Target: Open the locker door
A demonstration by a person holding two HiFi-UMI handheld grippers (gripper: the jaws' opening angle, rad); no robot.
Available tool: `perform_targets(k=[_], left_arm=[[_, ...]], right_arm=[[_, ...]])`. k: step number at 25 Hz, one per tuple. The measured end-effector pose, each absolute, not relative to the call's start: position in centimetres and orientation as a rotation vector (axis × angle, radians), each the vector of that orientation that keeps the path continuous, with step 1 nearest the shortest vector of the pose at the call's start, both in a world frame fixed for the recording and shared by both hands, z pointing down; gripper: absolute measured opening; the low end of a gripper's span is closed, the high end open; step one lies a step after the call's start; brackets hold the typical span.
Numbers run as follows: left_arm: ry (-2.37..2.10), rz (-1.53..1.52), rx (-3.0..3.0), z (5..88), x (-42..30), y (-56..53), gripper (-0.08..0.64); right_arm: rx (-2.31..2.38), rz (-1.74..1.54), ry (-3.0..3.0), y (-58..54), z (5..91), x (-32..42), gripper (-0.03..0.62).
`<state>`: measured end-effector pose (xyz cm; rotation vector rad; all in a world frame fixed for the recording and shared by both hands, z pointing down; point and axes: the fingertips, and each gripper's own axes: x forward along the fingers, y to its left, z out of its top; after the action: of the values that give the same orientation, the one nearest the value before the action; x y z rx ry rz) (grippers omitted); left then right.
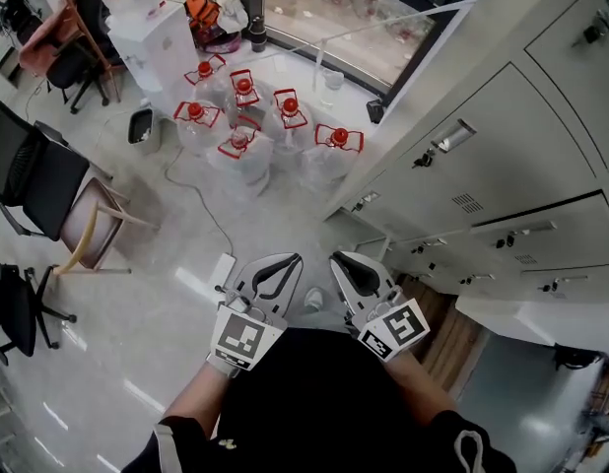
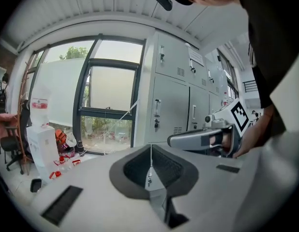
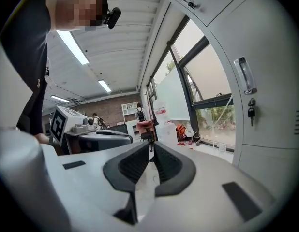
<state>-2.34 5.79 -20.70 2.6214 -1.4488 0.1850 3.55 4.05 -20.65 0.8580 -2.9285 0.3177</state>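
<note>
Closed locker door [image 3: 273, 110], right of right hand-held gripper [image 3: 151, 150], not touching

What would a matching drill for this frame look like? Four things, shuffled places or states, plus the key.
Things:
1. water jugs
2. key
3. left gripper
4. black chair

Places or states:
A. jaws together, nothing between them
B. red caps, standing on the floor by the window
C. at the left edge of the head view
D. hanging from the lock of a locker door

Pairs: 1-B, 2-D, 3-A, 4-C
</note>
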Motion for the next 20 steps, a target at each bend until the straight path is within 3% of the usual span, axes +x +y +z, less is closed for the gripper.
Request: perform_targets(k=[20], left_arm=[[-1.441,0.162,2.637,-22.8,-2.4,3.9,0.025]], right_arm=[[0.843,0.175,-2.947,3.7,-23.1,3.1,0.049]])
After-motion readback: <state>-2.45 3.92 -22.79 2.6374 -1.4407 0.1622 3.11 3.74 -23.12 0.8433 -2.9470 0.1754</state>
